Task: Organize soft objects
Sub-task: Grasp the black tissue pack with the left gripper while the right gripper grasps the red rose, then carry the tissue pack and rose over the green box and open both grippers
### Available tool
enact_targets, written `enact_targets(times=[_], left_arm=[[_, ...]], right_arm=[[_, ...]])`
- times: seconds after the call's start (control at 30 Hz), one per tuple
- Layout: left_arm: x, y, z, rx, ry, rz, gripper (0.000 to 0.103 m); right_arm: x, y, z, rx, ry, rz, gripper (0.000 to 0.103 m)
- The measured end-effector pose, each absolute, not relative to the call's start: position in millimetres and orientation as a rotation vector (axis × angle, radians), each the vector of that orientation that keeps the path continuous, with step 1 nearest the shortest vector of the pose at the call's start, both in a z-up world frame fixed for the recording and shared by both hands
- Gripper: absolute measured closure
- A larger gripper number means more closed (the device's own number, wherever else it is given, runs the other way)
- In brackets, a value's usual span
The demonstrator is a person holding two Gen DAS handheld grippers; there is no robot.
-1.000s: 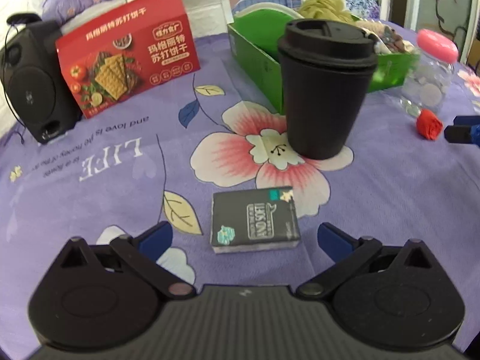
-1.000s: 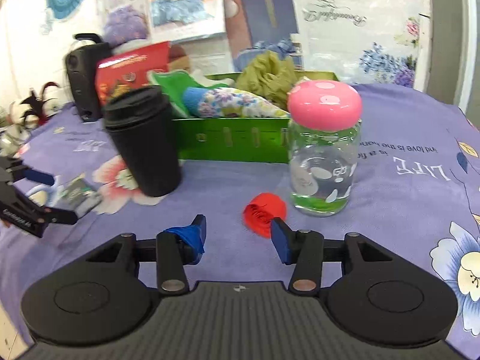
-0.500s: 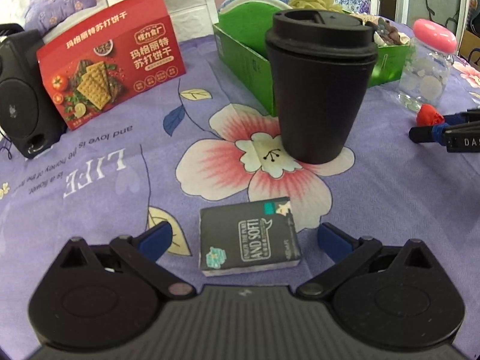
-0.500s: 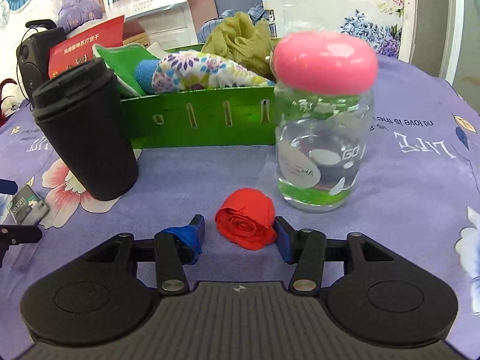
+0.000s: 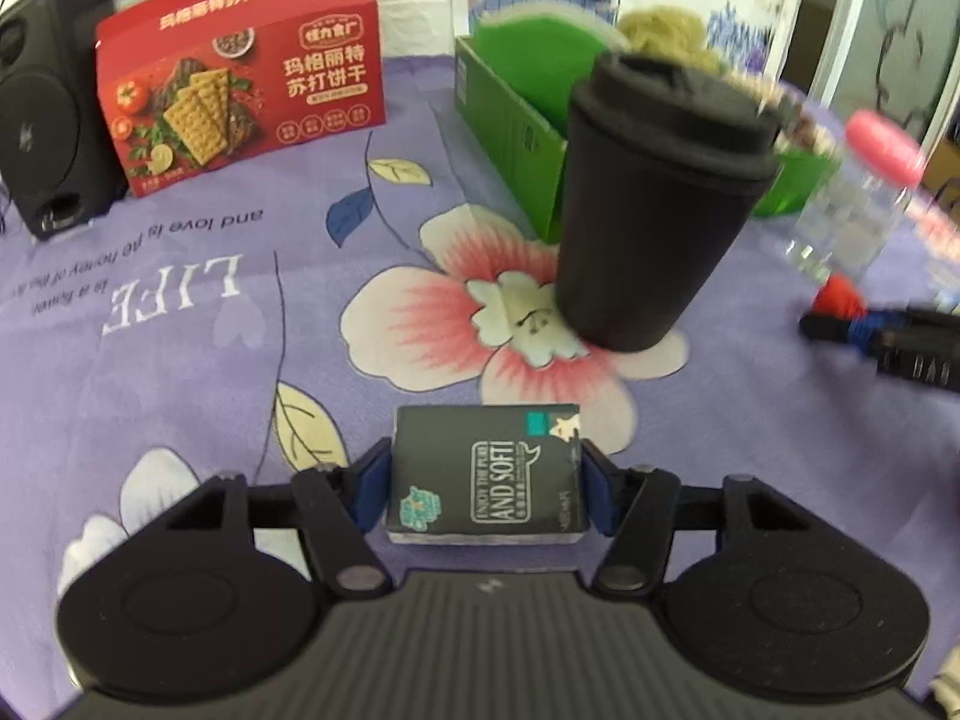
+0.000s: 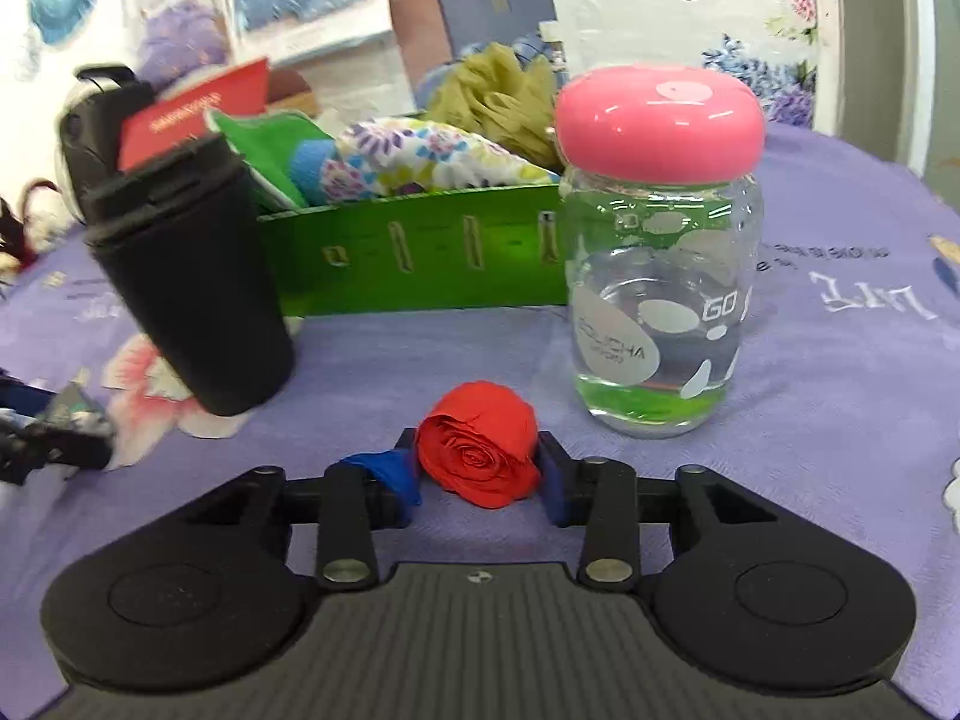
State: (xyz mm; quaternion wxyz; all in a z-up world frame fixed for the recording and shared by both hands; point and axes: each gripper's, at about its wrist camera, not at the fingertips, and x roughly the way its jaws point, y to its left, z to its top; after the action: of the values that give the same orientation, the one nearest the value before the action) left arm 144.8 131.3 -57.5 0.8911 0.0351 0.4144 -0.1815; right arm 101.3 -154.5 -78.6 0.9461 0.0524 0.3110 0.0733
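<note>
Beside the green box: open green cardboard box [image 6: 432, 252], already loaded with cloths and a mesh sponge, serves as landmark; all places below refer to it.
Left gripper: left gripper [image 5: 486, 480] straddles the dark rectangular plastic-wrapped tissue pack [image 5: 486, 471], which lies flat on the purple floral tablecloth [image 5: 180, 372] in front of the box, nearer than the black lidded plastic cup [image 5: 654, 204].
Left jaws: closing; blue pads meet both short sides of the pack.
Right gripper: right gripper [image 6: 477, 474] brackets the red folded-paper rose [image 6: 477, 450], resting on the cloth in front of the box, just beside the clear glass jar with pink cap [image 6: 660, 276].
Right jaws: closing; both pads touch the rose's flanks.
Step in hand: securing both soft items for transfer into the box, as judged.
Technique: clench only until each item resists; excess force will likely crush the rose petals.
Lift: raise vertically before travelling.
Hazard: cup and jar stand between items and box; clear them.
</note>
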Motion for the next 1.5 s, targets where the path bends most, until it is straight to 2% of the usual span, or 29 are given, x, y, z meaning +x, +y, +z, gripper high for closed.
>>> enact_targets(times=[0.3, 0.47, 0.67, 0.83, 0.87, 0.93, 0.97, 1.23, 1.5], left_arm=[[105, 128, 11, 0.021, 0.773, -0.42, 0.042], [127, 106, 71, 0.068, 0.69, -0.456, 0.042], [206, 45, 118, 0.196, 0.622, -0.435, 0.042], [279, -11, 111, 0.29, 0.648, -0.363, 0.041], [293, -19, 105, 0.301, 0.669, -0.35, 0.037], [319, -28, 92, 0.317, 0.706, -0.329, 0.021], [329, -29, 87, 0.315, 0.719, -0.323, 0.003], [338, -18, 96, 0.219, 0.715, -0.327, 0.001], [286, -10, 111, 0.213, 0.685, -0.291, 0.001]], right_arm=[[49, -149, -28, 0.145, 0.513, 0.296, 0.08], [56, -154, 26, 0.129, 0.395, 0.381, 0.08], [130, -205, 91, -0.014, 0.334, 0.309, 0.08], [235, -247, 89, 0.012, 0.477, 0.275, 0.079], [253, -251, 81, 0.027, 0.513, 0.281, 0.079], [285, -255, 65, 0.071, 0.568, 0.305, 0.078], [297, -255, 58, 0.091, 0.601, 0.31, 0.077], [298, -256, 68, 0.092, 0.523, 0.311, 0.075], [250, -258, 83, 0.071, 0.526, 0.291, 0.074]])
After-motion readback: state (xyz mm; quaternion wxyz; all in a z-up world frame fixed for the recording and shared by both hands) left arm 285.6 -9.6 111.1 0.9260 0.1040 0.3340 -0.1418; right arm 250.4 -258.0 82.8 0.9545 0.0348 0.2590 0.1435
